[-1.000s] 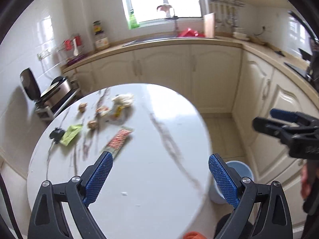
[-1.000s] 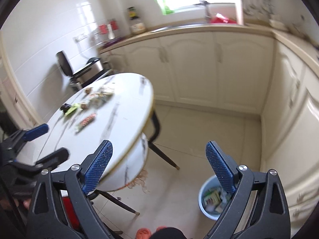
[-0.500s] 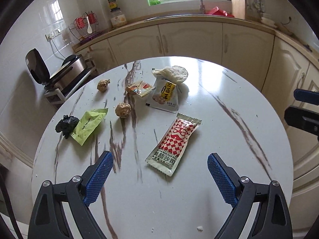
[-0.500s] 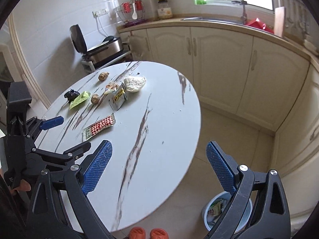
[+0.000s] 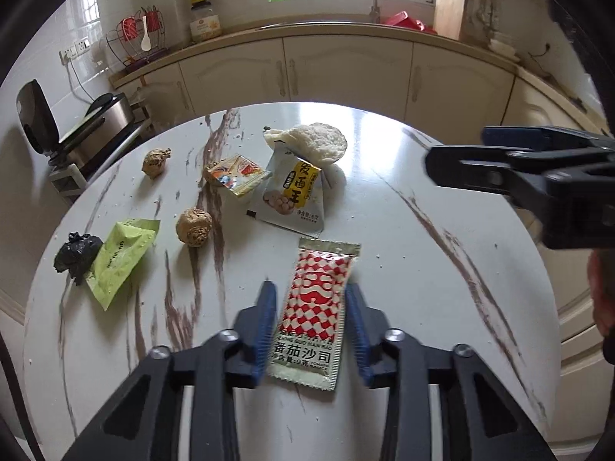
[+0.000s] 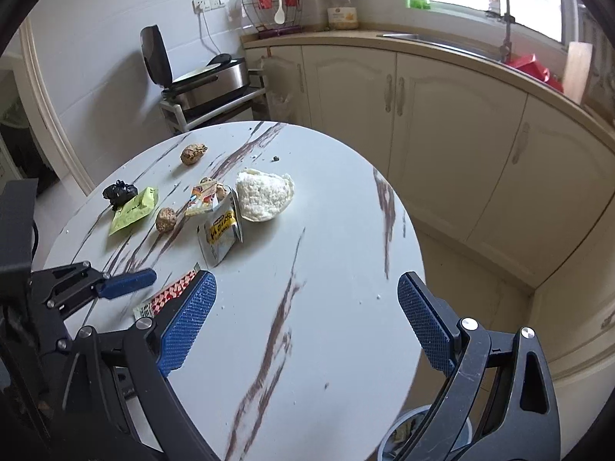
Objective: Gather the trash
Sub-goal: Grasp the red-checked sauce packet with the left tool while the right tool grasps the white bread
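Note:
A red-and-white ketchup sachet (image 5: 313, 313) lies on the round marble table (image 5: 423, 269). My left gripper (image 5: 310, 326) straddles it, its blue pads close against both long edges, nearly shut. Beyond lie a silver-and-yellow snack bag (image 5: 292, 196), a white crumpled wrapper (image 5: 315, 142), a small yellow packet (image 5: 236, 174), two brown paper balls (image 5: 194, 226), a green packet (image 5: 119, 259) and a black wad (image 5: 75, 255). My right gripper (image 6: 305, 322) is open and empty over the table's near right part. The sachet also shows in the right wrist view (image 6: 165, 297).
A blue trash bin (image 6: 426, 438) stands on the floor under the table's right edge. Cream cabinets and a counter (image 5: 346, 30) with a sink run behind. A grill appliance (image 5: 92, 123) sits on a rack at left.
My left gripper has dropped down to the ketchup sachet and its jaws have closed in around it. My right gripper has moved over the table and stayed open.

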Demonstrator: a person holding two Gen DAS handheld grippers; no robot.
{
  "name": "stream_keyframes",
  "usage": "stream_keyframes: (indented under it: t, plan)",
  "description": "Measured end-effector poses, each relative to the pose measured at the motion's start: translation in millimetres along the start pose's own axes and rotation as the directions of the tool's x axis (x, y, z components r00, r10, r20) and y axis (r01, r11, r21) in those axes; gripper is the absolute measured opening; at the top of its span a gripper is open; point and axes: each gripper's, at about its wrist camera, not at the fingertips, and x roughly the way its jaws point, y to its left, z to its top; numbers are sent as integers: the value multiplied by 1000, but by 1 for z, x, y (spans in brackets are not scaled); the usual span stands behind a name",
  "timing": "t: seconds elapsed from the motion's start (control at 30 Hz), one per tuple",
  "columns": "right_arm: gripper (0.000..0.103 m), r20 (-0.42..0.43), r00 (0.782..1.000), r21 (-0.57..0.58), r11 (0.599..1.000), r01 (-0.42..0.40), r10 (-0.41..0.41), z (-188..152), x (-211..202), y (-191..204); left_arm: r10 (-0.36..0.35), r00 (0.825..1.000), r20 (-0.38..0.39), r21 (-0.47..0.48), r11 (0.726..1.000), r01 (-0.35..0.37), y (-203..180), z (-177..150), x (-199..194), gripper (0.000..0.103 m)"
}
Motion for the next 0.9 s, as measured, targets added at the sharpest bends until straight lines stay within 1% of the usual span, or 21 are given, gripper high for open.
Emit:
stream_keyframes:
  t: [0.03, 0.1, 0.13, 0.2, 0.3, 0.37, 0.4, 0.47, 0.57, 0.6, 0.67, 0.73, 0.77, 0.9]
  plan:
    - [95, -9, 1000, 2, 1000, -8, 8, 4, 7, 0, -2, 1000, 3, 3, 1000, 2, 2, -1, 0, 23]
    - [95, -37, 999, 7, 1000, -23, 23, 13, 22, 4, -11, 1000, 9, -1, 1000, 11, 4, -2, -1, 17]
    - [95, -44, 999, 8, 1000, -20, 21, 16, 28, 5, -4, 1000, 10, -10, 1000, 4, 6, -4, -2, 16]
    - [95, -54, 998, 12, 999, -41, 41, 21, 40, 8, 5, 1000, 11, -39, 999, -4, 15, -8, -5, 11]
    - [94, -50, 998, 36, 999, -40, 42, 31, 54, 9, 29, 1000, 8, -76, 997, -29, 33, -18, -12, 10]
    - [92, -47, 998, 51, 998, -45, 47, 37, 61, 9, 33, 999, 4, -97, 995, -32, 46, -26, -16, 10]
    - [92, -59, 997, 52, 998, -45, 48, 41, 67, 9, 44, 999, 0, -108, 993, -43, 53, -30, -19, 10]
    - [90, -66, 997, 47, 999, -22, 25, 45, 74, 10, 58, 998, -1, -117, 991, -57, 63, -37, -24, 10]
    - [88, -99, 994, 30, 998, -48, 51, 48, 85, 15, 53, 999, 4, -137, 989, -52, 76, -46, -29, 10]
    - [84, -95, 994, 25, 999, -47, 49, 49, 87, 17, 52, 999, 5, -145, 988, -50, 79, -48, -30, 10]
    - [78, -97, 992, 35, 996, -81, 84, 51, 92, 18, 44, 999, 10, -150, 988, -42, 82, -51, -33, 10]
    - [56, -100, 987, 54, 991, -122, 127, 53, 95, 19, 40, 999, 11, -153, 987, -37, 83, -53, -35, 10]
    - [50, -100, 986, 54, 990, -129, 133, 54, 95, 20, 37, 999, 10, -153, 988, -35, 83, -53, -36, 10]
    - [48, -102, 982, 89, 984, -153, 162, 49, 90, 13, 24, 1000, 9, -161, 987, -22, 84, -56, -43, 10]
